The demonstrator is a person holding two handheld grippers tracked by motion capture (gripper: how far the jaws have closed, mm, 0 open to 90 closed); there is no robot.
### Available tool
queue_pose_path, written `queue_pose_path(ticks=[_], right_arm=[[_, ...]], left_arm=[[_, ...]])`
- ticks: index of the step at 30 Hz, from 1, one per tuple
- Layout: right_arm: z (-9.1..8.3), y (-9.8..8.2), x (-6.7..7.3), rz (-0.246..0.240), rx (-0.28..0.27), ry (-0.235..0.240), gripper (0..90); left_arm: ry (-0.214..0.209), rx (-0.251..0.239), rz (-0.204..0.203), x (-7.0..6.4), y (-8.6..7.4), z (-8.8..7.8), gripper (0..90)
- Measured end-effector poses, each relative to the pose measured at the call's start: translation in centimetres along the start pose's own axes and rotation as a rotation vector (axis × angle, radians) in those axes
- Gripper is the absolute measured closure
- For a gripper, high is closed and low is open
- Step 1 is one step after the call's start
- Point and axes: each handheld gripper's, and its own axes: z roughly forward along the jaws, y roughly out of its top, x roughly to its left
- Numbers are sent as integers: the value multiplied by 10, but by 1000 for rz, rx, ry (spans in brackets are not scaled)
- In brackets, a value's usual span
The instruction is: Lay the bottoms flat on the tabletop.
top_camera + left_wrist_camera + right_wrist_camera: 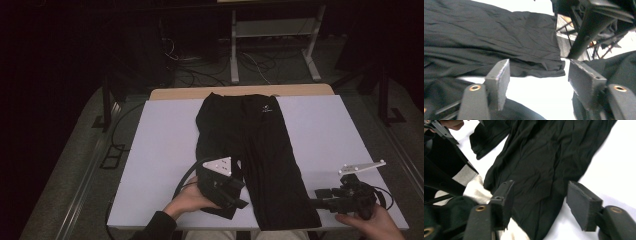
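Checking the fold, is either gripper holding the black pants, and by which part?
Neither: left gripper and right gripper have open jaws, pants lying loose.

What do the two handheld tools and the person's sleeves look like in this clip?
Both tools are black, each topped by a pale grey three-cornered plate: left tool, right tool. Flat dark rectangular pads, brass-coloured screw holes behind them. Black cable loops from the left. Dark sleeve.

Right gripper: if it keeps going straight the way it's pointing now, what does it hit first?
Probably the black trousers: the right gripper has open jaws aimed at the near leg's hem end, cloth directly ahead. How far above the table it sits is unclear.
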Motion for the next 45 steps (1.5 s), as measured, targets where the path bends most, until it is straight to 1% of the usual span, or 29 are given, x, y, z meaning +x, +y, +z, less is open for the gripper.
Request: queue_pose_path(ticks=[2, 4, 6, 8, 11, 13, 17, 19, 22, 25, 30, 33, 35, 37, 39, 41, 45], right_arm=[[2, 3, 2, -12, -11, -4, 289], [4, 6, 3, -28, -16, -9, 231], [5, 8, 4, -39, -23, -16, 177], [7, 11, 4, -38, -26, -23, 134], [8, 15, 3, -39, -33, -23, 124], [10, 18, 3, -38, -33, -22, 81], [13, 22, 3, -36, -24, -26, 35], [14, 24, 2, -36, -22, -28, 31], [15, 27, 3, -36, -23, -25, 0], [17, 32, 3, -45, -31, -10, 0], [24, 44, 10, -80, -62, -1, 0], [29, 54, 16, -102, -86, 17, 0], [35, 60, 22, -113, -90, 28, 0], [42, 65, 28, -128, -89, 44, 0], [52, 70, 35, -141, -85, 60, 0], [61, 72, 41, -149, -72, 75, 0], [83, 75, 58, -177, -29, 110, 0]], left_arm=[[22, -12, -12, 1, 0, -5, 264], [43, -16, -10, 1, 0, -10, 223], [54, -23, -18, 1, 0, -14, 192], [66, -29, -22, 2, 1, -18, 166], [84, -41, -31, 2, 1, -23, 134], [93, -47, -35, 2, 1, -27, 118], [120, -53, -51, 4, 0, -34, 70], [134, -55, -58, 5, -2, -37, 51], [163, -62, -71, 7, -5, -43, 5], [181, -68, -87, 8, -10, -49, 0], [208, -67, -105, 9, -18, -57, 0], [228, -74, -111, 8, -23, -63, 0], [244, -73, -116, 8, -26, -67, 0], [249, -78, -129, 9, -30, -70, 0], [260, -82, -139, 9, -35, -72, 0], [269, -86, -152, 9, -40, -74, 0], [279, -99, -178, 9, -51, -76, 0]])
